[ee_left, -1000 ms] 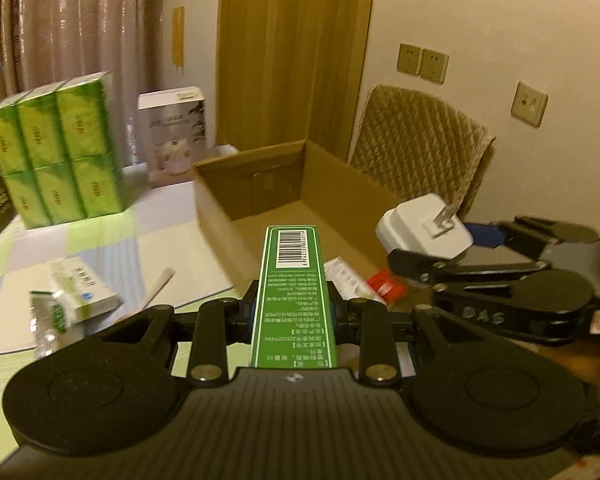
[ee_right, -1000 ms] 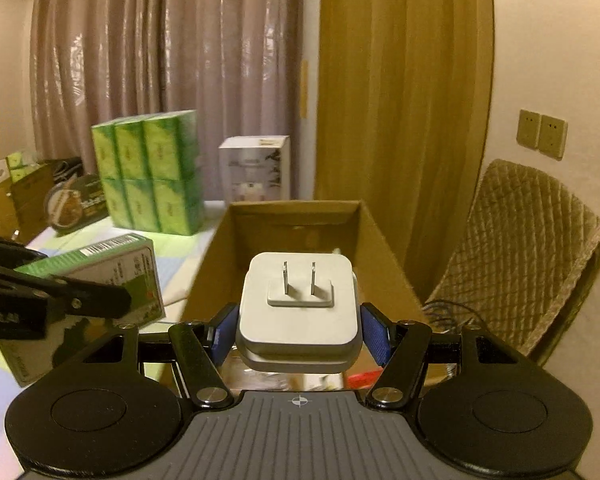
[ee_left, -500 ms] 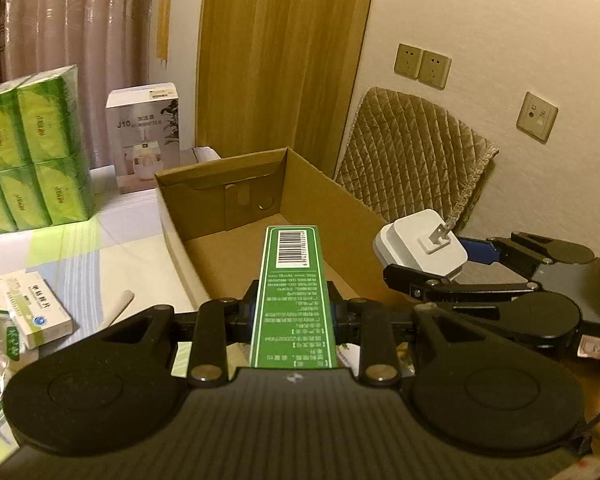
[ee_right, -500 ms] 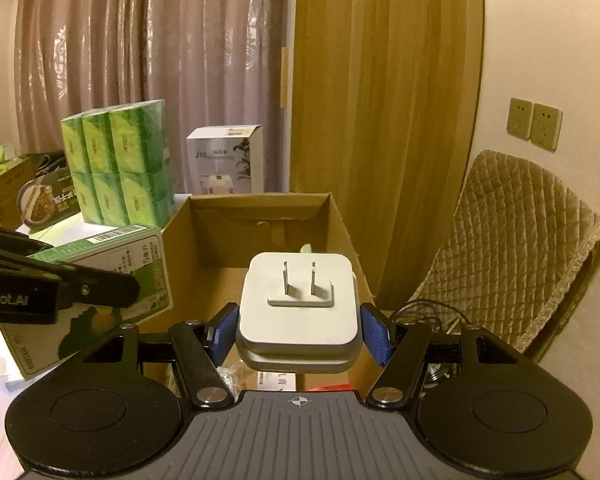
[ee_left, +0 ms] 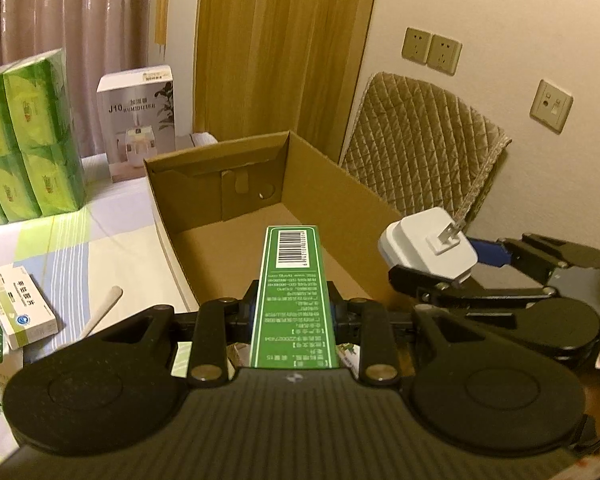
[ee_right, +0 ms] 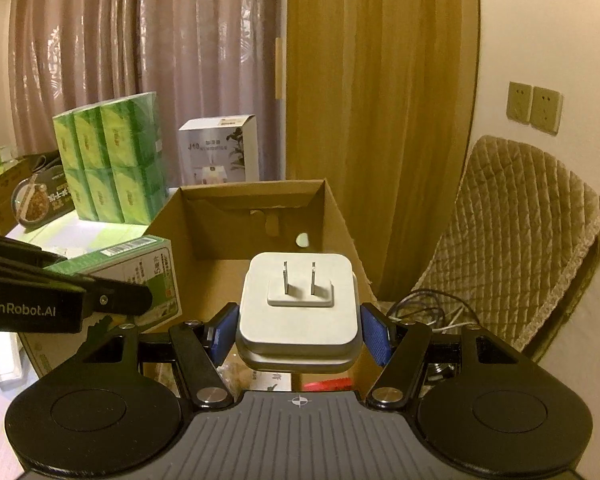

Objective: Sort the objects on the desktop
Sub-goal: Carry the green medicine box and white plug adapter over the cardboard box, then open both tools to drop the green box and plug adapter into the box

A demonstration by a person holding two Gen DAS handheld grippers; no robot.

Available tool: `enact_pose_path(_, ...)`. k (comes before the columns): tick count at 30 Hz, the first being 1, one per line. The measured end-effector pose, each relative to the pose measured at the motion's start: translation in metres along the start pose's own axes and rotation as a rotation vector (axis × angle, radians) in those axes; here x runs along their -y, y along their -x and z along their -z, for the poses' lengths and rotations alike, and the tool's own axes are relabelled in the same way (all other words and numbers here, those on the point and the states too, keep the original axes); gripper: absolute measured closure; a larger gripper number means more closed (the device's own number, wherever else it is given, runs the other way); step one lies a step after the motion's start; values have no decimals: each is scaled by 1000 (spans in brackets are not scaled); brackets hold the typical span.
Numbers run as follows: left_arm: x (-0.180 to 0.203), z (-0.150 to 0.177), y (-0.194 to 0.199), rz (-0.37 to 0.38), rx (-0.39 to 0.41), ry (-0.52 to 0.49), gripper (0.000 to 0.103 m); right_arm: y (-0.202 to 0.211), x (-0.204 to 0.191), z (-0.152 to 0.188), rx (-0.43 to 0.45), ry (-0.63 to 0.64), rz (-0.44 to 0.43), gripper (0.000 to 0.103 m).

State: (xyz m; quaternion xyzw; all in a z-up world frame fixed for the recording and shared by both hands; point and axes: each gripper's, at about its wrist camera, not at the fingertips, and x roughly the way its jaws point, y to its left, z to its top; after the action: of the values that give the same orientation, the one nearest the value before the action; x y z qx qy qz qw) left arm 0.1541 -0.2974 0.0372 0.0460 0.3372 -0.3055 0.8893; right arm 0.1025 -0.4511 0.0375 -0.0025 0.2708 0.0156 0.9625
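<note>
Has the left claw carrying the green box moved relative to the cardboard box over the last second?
Yes. The left claw and green box have advanced over the cardboard box.

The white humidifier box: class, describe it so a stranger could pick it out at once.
Find the open cardboard box on the table. Behind its far left corner, before the curtain, stands the humidifier box. Unlike the green tissue packs beside it, it is white, with a plant picture.

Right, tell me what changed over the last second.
Both claws carried their loads closer to the cardboard box and slightly lower, so its far wall looms larger in both views. Nothing was picked up or released. The left claw remains clamped on the green carton, and the right claw on the white plug adapter. The tissue packs and humidifier box stayed put.
</note>
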Motion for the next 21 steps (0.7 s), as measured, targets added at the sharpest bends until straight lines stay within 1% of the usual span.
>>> enact_pose_path(10, 3, 3, -10, 5, -10, -4, 78, 0, 0, -1, 3, -3, -1, 41)
enact_pose_path(13, 3, 3, -8, -5, 5, -17, 77, 0, 0, 0, 2, -4, -1, 41)
enact_pose_path(21, -2, 10, 3, -15, 8, -33, 77, 1, -2, 1, -1, -1, -3, 41)
